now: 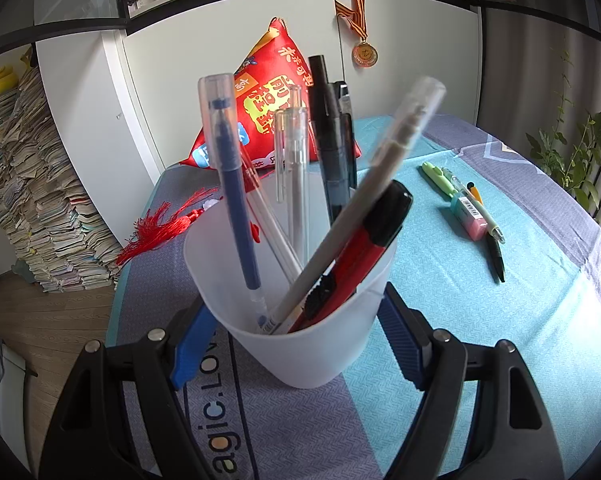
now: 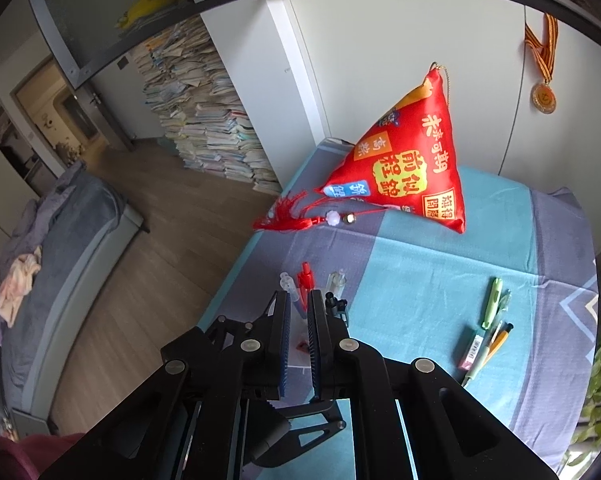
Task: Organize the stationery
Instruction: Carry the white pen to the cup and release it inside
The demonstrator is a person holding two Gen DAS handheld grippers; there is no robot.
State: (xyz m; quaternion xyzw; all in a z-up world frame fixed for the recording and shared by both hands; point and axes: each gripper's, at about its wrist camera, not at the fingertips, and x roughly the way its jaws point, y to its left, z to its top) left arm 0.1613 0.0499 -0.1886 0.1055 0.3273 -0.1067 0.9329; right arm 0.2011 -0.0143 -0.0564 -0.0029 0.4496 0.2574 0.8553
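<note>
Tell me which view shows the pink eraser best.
The left wrist view: the pink eraser lies unobstructed among the loose pens on the tablecloth. The right wrist view shows it smaller, near the frame edge.

Soft daylight, strong fisheye warp, close objects slightly blurred

Both views are bright and evenly lit, with daylight falling from the right of each hand-held gripper, washing the surface [image 1: 480,312] pale at that edge. Shadows are faint; pens [image 1: 466,196] ahead cast only thin ones. The frosted cup [image 1: 300,356] glows translucent, and the tilted pen [image 1: 404,136] above it looks soft with blur. Straight cabinet lines bow sharply toward the rims, where black vignette closes every corner.
</note>
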